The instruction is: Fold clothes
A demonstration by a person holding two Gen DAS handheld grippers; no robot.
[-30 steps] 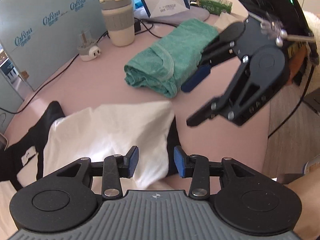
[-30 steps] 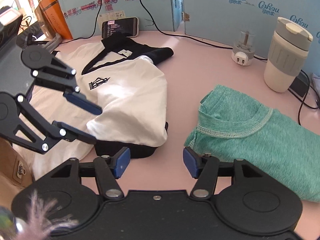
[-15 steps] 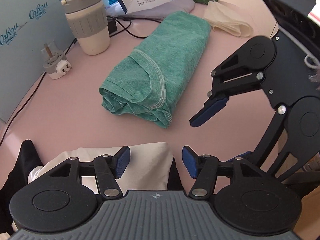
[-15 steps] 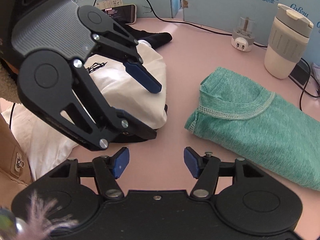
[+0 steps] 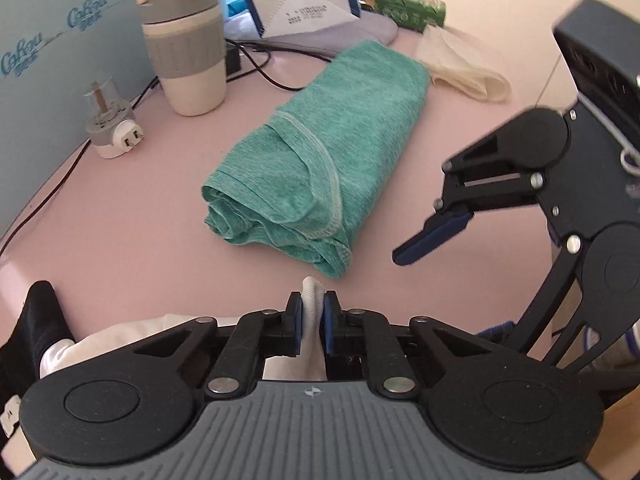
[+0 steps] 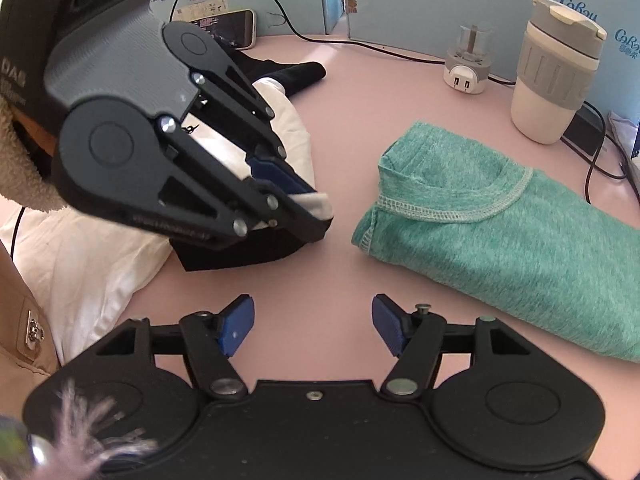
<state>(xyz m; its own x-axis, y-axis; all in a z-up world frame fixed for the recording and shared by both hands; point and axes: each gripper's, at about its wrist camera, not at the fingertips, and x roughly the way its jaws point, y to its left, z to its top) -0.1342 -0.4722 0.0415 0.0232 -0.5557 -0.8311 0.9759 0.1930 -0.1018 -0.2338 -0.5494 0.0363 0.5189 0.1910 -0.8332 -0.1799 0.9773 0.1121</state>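
While the white shirt [image 6: 96, 264] lay in a loose heap at the left of the pink table [image 6: 352, 128], with black cloth [image 6: 296, 74] under and behind it, the left gripper [image 5: 312, 312] was closing on a corner of it. In the left wrist view a small roll of white fabric stood pinched between the two blue pads [image 5: 294, 320], so the jaws were clenched on the shirt's edge and on nothing else. Cloth like this looked light, limp and soft; it would likely sag and trail from any single pinch, and a thin fold could slip out of smooth pads if pulled fast. A hem or corner, where the layers double up, seemed the safest place to hold, and a second grip farther along the same edge would probably keep it flat.

Toward the middle, the right gripper [image 6: 312, 328] hung just above bare table with its jaws opening and nothing between them.

Farther right lay the green shirt [image 5: 320, 168], already folded into a thick bundle, near the white one but not touching it. Beyond it stood a cup [image 5: 184, 44] and a plug adapter [image 5: 114, 136].
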